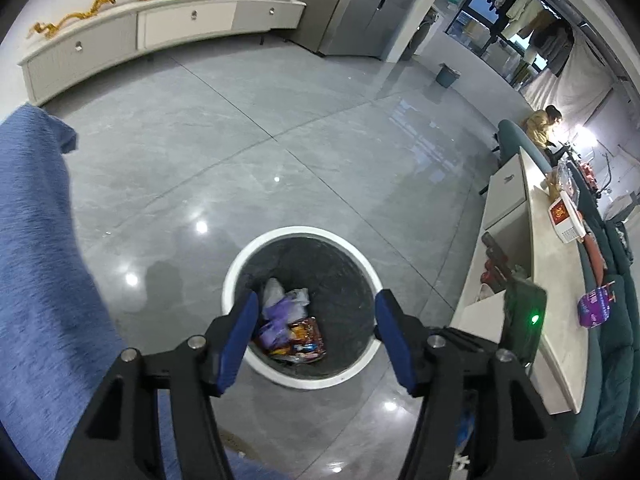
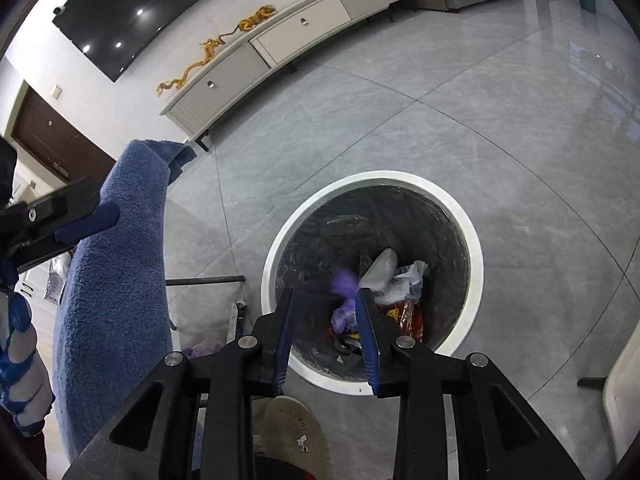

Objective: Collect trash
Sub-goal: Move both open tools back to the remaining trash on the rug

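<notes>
Both hand-held grippers [image 1: 314, 312] [image 2: 326, 310] above bin [image 1: 240, 264]

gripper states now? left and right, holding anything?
Left gripper: open, empty, above the trash bin.
Right gripper: open, nothing between its pads, also over the bin; a purple scrap is blurred below.

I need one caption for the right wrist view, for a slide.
Open right gripper above the white-rimmed trash bin, wrappers already inside.
</notes>
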Demonstrator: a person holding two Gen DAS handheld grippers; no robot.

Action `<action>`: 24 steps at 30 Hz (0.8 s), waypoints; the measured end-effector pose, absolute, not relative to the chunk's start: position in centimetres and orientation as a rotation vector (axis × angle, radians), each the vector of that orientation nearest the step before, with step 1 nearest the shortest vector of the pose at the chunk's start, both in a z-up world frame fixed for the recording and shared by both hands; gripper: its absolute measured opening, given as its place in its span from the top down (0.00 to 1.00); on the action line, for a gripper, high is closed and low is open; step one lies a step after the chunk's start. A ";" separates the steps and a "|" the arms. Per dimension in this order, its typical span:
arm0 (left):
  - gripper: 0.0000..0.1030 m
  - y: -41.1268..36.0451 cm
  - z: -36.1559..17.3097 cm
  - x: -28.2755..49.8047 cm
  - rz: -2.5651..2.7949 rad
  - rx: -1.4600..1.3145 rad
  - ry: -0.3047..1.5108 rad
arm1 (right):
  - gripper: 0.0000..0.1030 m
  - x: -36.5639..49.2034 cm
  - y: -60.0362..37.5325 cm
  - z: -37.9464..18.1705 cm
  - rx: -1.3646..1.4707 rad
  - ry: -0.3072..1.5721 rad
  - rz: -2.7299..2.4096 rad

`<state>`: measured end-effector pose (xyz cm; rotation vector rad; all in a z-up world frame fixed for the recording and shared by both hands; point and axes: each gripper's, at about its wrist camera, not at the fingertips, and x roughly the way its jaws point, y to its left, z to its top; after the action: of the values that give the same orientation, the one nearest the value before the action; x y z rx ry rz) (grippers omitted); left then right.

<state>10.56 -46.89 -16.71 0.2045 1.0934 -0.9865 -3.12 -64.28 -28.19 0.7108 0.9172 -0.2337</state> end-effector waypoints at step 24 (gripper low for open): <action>0.43 -18.9 -4.1 6.9 -0.679 0.094 0.663 | 0.60 -6.7 -53.4 -11.0 0.494 0.670 -0.119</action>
<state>6.91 -18.92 -4.07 0.0937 0.6625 -0.6791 -6.74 -53.40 -11.00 0.4940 0.6698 -0.1188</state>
